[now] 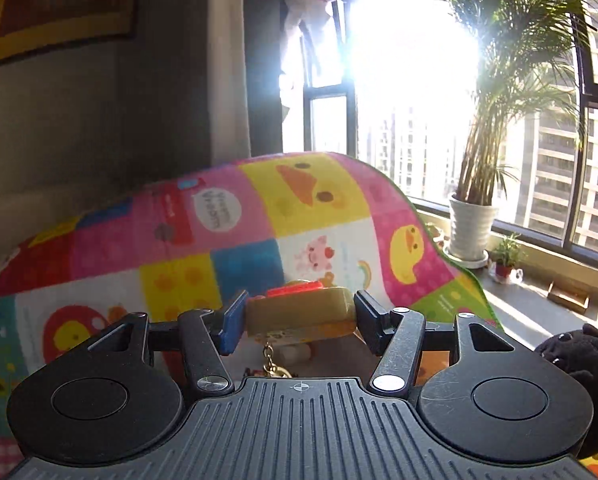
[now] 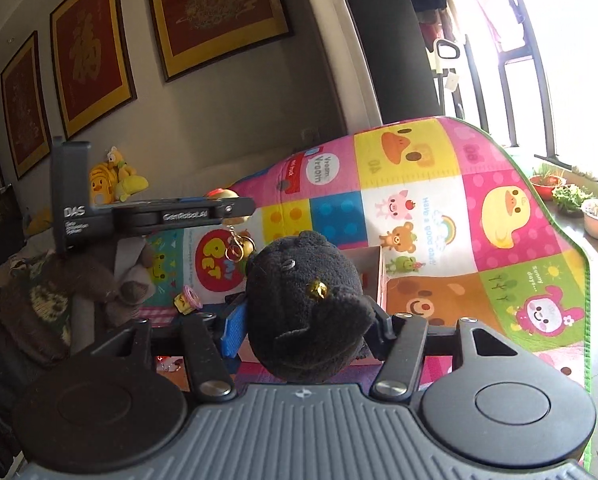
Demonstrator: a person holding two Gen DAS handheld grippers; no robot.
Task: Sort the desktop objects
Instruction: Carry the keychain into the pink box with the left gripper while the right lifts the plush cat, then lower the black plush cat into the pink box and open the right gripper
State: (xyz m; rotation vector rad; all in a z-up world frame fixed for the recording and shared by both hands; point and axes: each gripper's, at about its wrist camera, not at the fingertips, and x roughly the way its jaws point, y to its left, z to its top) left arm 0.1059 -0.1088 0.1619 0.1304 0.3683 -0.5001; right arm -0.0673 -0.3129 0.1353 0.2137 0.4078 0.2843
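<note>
Left gripper (image 1: 299, 320) pinches keychain toy (image 1: 299, 314), right gripper (image 2: 305, 320) pinches black plush (image 2: 303, 304); neither yet deposited in box (image 2: 369, 276) ahead.

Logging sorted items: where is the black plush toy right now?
In the right wrist view, the black plush toy sits clamped in the right claw, held above the pink box on the colourful mat.

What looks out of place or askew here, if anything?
Nothing looks spilled or damaged. The colourful play mat stands propped upright rather than flat. The left gripper holds a keychain toy; the right gripper holds a black plush.
</note>
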